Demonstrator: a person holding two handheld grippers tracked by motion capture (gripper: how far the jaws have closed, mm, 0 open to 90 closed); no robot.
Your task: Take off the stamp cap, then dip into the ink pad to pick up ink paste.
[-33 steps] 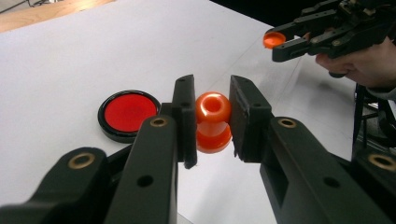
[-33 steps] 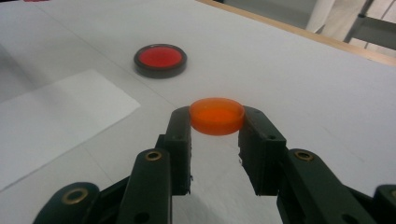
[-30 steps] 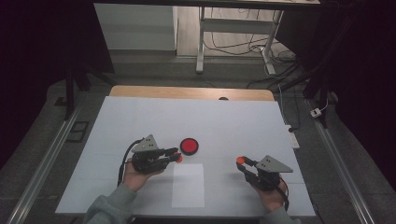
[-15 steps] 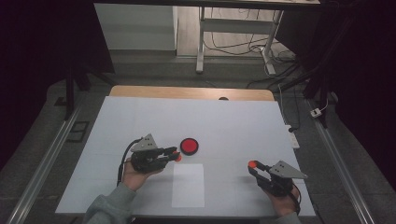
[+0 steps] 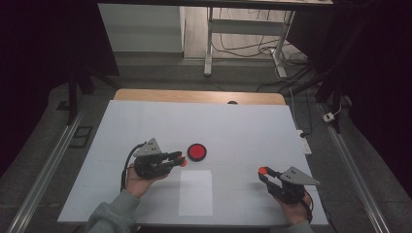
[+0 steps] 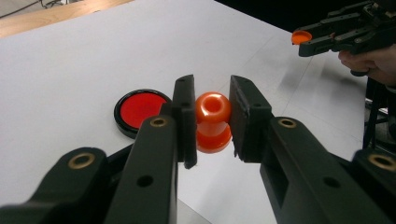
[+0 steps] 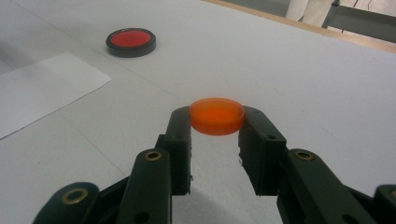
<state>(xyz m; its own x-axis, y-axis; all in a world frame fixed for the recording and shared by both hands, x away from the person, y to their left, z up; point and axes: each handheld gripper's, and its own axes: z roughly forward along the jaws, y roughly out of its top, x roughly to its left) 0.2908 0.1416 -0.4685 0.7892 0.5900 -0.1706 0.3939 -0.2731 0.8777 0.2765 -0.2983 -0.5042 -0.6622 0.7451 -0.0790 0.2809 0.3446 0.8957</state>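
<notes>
My left gripper point(image 5: 180, 160) lies on its side left of the table's middle, shut on a small orange spool-shaped piece point(image 6: 213, 119) whose hollow end faces the camera. Just beyond it a red disc with a black rim point(image 5: 197, 151) lies flat on the table point(image 5: 243, 126). At the front right, my right gripper point(image 5: 263, 171) is shut on a flat orange cap point(image 7: 216, 115), held a little above the surface. In the left gripper view that right gripper point(image 6: 303, 39) and its cap show at the upper right, apart from the spool.
A white sheet of paper point(image 5: 196, 192) lies at the front centre between the two hands. A wooden strip point(image 5: 194, 96) runs along the table's far edge. Table legs and cables stand on the floor beyond. A power strip point(image 5: 303, 141) hangs at the right edge.
My right gripper has shifted to the right with the orange cap, then held still. The left gripper and the red disc have not moved.
</notes>
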